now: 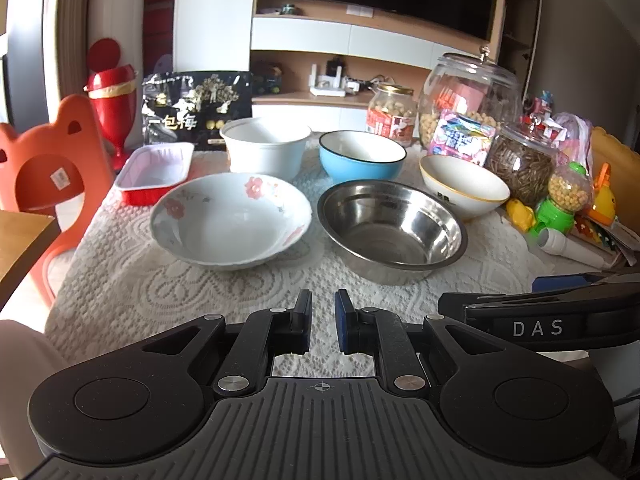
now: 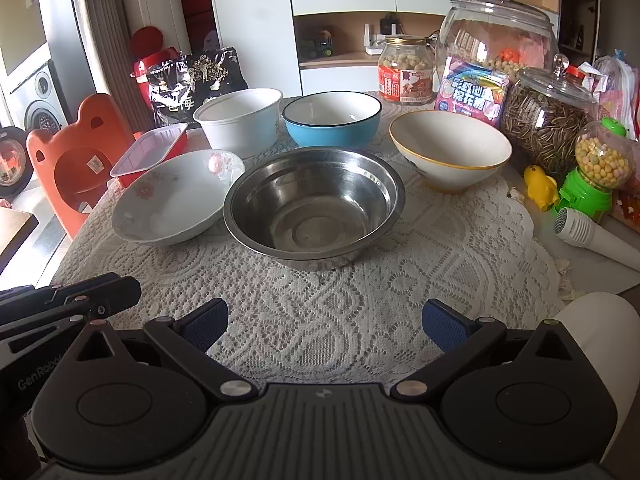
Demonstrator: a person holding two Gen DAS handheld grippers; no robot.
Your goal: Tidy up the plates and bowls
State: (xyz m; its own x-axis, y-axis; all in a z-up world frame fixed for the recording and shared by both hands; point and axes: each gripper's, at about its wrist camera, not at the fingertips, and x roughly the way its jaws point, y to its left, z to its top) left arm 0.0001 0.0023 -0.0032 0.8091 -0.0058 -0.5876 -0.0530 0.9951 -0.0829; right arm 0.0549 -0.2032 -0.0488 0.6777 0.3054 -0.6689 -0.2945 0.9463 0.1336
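Note:
Several bowls stand apart on the lace-covered table (image 2: 360, 300). A flowered white bowl (image 1: 230, 220) (image 2: 172, 196) is at front left, a steel bowl (image 1: 392, 230) (image 2: 314, 204) beside it. Behind stand a white plastic tub (image 1: 266, 146) (image 2: 240, 120), a blue bowl (image 1: 362, 156) (image 2: 332, 120) and a gold-rimmed white bowl (image 1: 464, 186) (image 2: 450, 150). My left gripper (image 1: 323, 320) hovers near the table's front, jaws nearly together, empty. My right gripper (image 2: 324, 322) is wide open and empty, in front of the steel bowl.
A red foil tray (image 1: 154, 172) (image 2: 150, 150) sits at the left edge. Snack jars (image 1: 470, 100) (image 2: 496, 52), a seed jar (image 2: 548, 120), toys (image 2: 592, 176) and a white microphone (image 2: 596, 236) crowd the right. A black snack bag (image 1: 196, 106) stands behind; an orange chair (image 1: 52, 172) is left.

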